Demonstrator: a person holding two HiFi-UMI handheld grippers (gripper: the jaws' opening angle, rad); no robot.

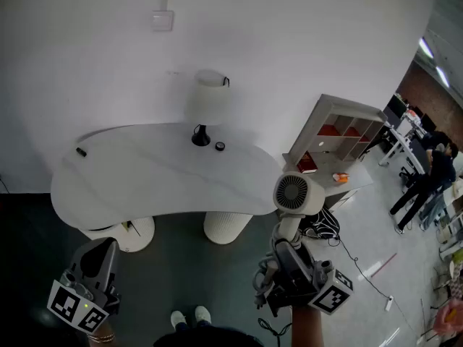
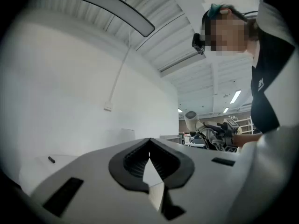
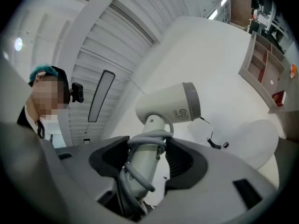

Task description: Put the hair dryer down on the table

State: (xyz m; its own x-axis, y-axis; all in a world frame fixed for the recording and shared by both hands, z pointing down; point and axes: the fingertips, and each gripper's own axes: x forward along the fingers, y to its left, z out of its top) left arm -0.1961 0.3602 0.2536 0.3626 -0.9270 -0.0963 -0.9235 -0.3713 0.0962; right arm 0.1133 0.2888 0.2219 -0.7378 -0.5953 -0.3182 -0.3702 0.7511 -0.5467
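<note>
The right tongs point(image 1: 284, 246) are clamping the smooth, cream plastic handle of the hair dryer point(image 1: 295, 194), their dark ribbed pads pressing on either side of it. A grey cord point(image 3: 148, 141) is looping round the handle in thick coils between the pads. The hair dryer is standing upright above the tongs, its rounded barrel lying crosswise with a circular slotted grille facing up in the head view. It is hanging in the air just off the right end of the tabletop point(image 1: 145, 172), not resting on it.

The left tongs point(image 1: 107, 244) are sitting together with nothing between them, low at the near left, well apart from the tabletop.

The tabletop is showing as a smooth, pale, kidney-shaped slab on ribbed round pedestals point(image 1: 226, 227). At its far edge a lamp point(image 1: 208, 100) with a white drum shade is standing on a small black base, with a small round black thing point(image 1: 219, 146) just beside it. A short dark stick point(image 1: 81, 151) is lying at the far left.
</note>
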